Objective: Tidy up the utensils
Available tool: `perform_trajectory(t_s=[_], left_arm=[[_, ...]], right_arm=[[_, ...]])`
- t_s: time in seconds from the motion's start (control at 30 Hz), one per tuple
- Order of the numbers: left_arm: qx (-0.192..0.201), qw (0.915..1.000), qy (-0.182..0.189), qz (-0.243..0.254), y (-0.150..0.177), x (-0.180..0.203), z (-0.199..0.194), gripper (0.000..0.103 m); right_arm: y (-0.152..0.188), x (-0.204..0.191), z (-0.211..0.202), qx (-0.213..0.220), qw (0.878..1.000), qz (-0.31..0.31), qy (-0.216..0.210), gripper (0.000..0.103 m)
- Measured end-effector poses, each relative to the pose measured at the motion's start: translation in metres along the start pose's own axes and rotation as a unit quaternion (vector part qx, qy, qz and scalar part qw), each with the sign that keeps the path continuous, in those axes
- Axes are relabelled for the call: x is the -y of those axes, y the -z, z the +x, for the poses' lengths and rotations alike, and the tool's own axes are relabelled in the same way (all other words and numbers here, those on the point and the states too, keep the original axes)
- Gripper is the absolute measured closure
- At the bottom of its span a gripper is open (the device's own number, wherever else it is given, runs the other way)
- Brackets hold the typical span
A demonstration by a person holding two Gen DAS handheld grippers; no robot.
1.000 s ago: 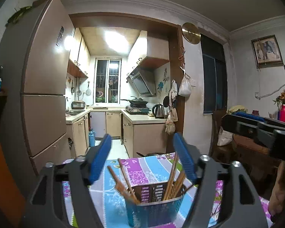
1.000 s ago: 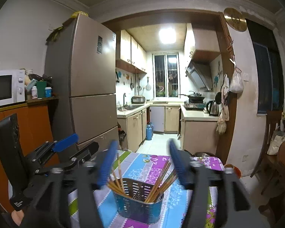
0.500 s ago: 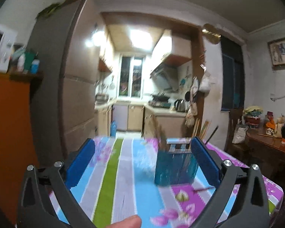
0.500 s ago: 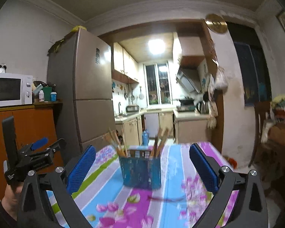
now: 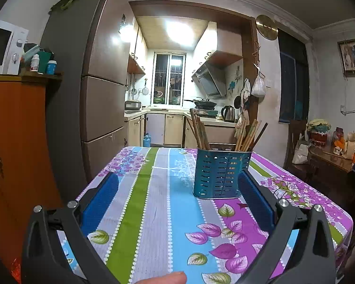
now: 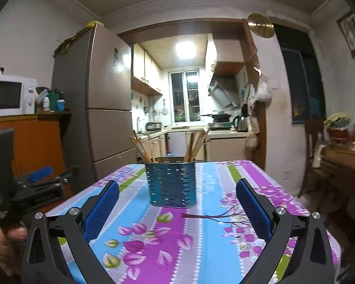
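Utensil holder (image 6: 171,183) stands beyond right claw (image 6: 177,203).

A blue perforated metal utensil holder (image 5: 221,174) stood upright on the table's striped, floral tablecloth (image 5: 153,201), towards its far end. Wooden chopsticks (image 5: 200,131) stuck out of it in two bunches (one leaning left, the other (image 5: 248,133) leaning right), their tips well above the rim. One dark chopstick (image 6: 202,215) lay flat on the cloth just in front of the holder.
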State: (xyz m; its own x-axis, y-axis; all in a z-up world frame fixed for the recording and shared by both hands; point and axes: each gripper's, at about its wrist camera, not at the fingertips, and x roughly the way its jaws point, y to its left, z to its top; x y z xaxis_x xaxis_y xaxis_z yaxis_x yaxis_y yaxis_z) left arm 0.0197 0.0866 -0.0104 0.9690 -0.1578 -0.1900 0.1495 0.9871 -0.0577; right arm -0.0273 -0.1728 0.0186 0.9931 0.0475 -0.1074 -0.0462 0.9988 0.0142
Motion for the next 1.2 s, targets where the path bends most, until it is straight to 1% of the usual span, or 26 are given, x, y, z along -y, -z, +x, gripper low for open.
perform_trajectory(t_s=[0.17,0.3,0.57,0.93,1.2], left_arm=[[0.011,0.9998,0.007,0.015,0.004,0.007,-0.015,0.006],[0.013,0.9997,0.013,0.015,0.005,0.01,-0.023,0.006],[0.02,0.999,0.025,0.031,0.012,0.02,-0.041,0.006],[0.019,0.9987,0.032,0.034,0.023,0.024,-0.054,0.006],[0.02,0.9989,0.027,0.032,0.025,0.027,-0.057,0.006]], right_arm=[[0.01,-0.004,-0.007,-0.006,1.0,-0.011,0.007,0.005],[0.016,-0.007,-0.013,-0.007,1.0,-0.019,0.014,0.005],[0.019,-0.008,-0.025,-0.001,0.999,-0.025,0.024,0.005],[0.016,-0.005,-0.039,0.009,0.999,-0.025,0.019,0.005],[0.02,-0.008,-0.044,0.01,0.999,-0.03,0.015,0.005]])
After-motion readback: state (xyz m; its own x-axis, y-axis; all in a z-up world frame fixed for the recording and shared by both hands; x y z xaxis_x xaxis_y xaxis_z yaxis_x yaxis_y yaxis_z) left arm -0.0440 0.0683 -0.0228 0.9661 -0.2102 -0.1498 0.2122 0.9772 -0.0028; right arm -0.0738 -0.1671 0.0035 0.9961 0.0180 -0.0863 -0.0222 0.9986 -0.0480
